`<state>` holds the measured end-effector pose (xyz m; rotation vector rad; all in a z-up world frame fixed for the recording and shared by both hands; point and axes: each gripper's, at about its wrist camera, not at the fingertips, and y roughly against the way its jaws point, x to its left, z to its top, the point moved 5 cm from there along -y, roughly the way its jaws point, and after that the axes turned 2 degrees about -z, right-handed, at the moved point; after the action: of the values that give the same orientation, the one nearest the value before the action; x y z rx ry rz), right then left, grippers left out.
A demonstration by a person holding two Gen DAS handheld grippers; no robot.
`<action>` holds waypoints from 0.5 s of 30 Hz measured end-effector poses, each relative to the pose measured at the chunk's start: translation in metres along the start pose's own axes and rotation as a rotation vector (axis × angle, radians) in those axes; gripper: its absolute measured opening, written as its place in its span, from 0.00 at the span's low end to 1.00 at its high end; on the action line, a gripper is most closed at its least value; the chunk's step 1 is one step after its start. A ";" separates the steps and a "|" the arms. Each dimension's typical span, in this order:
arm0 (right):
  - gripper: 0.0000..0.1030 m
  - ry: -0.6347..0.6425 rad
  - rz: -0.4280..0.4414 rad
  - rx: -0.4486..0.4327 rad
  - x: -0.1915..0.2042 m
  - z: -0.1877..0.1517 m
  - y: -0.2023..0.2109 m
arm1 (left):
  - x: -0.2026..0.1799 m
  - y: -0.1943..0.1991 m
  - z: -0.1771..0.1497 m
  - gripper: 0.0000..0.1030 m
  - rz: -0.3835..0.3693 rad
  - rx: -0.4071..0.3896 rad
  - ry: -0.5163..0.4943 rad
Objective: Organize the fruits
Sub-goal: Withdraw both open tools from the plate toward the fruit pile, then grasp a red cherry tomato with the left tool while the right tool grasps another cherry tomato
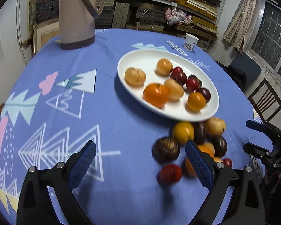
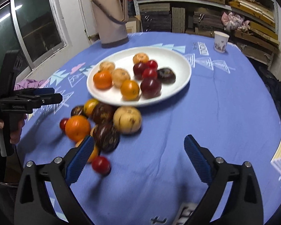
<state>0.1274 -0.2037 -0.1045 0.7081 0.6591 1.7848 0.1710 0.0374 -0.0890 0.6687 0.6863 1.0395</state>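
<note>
Left gripper (image 1: pixel 140 161): jaws spread wide, nothing between the pads, only bare blue tablecloth (image 1: pixel 106 112) in the gap. Right gripper (image 2: pixel 138 153): likewise wide and empty. The loose fruit pile (image 2: pixel 103 123) lies on the cloth just beside the near rim of the white plate (image 2: pixel 185 69), some pieces touching that rim. From the left gripper the pile sits to the right, around and beyond its right finger (image 1: pixel 196 161); from the right gripper it sits to the left, around and beyond its left finger (image 2: pixel 80 159). The pile thus lies between the two grippers, and neither is clearly nearer. A small red fruit (image 2: pixel 101 165) is the closest loose piece in both views, just beside the inner finger of each. The fruits are roundish, so no long axis governs the approach. The plate already carries about ten fruits. Judged next requirement: either gripper shifts sideways toward the pile to centre one fruit between its pads.
</note>
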 end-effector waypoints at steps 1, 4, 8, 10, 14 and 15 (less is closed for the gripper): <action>0.92 -0.011 0.013 0.006 0.001 -0.004 0.000 | 0.000 0.000 -0.003 0.94 -0.001 0.005 0.001; 0.92 -0.023 0.033 0.017 0.006 -0.011 -0.002 | -0.007 -0.004 -0.013 0.94 -0.005 0.024 -0.012; 0.92 0.000 0.042 0.022 0.013 -0.016 -0.001 | -0.015 -0.006 -0.021 0.94 -0.010 0.040 -0.027; 0.92 0.006 0.045 0.022 0.015 -0.017 -0.001 | -0.018 -0.009 -0.024 0.94 -0.004 0.050 -0.039; 0.92 0.007 0.058 0.025 0.017 -0.020 -0.003 | -0.021 -0.014 -0.030 0.94 0.008 0.066 -0.057; 0.92 0.010 0.056 0.029 0.017 -0.021 -0.004 | -0.022 -0.015 -0.030 0.94 0.014 0.067 -0.065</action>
<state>0.1097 -0.1881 -0.1187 0.7446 0.6790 1.8337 0.1484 0.0168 -0.1152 0.7632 0.6629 1.0063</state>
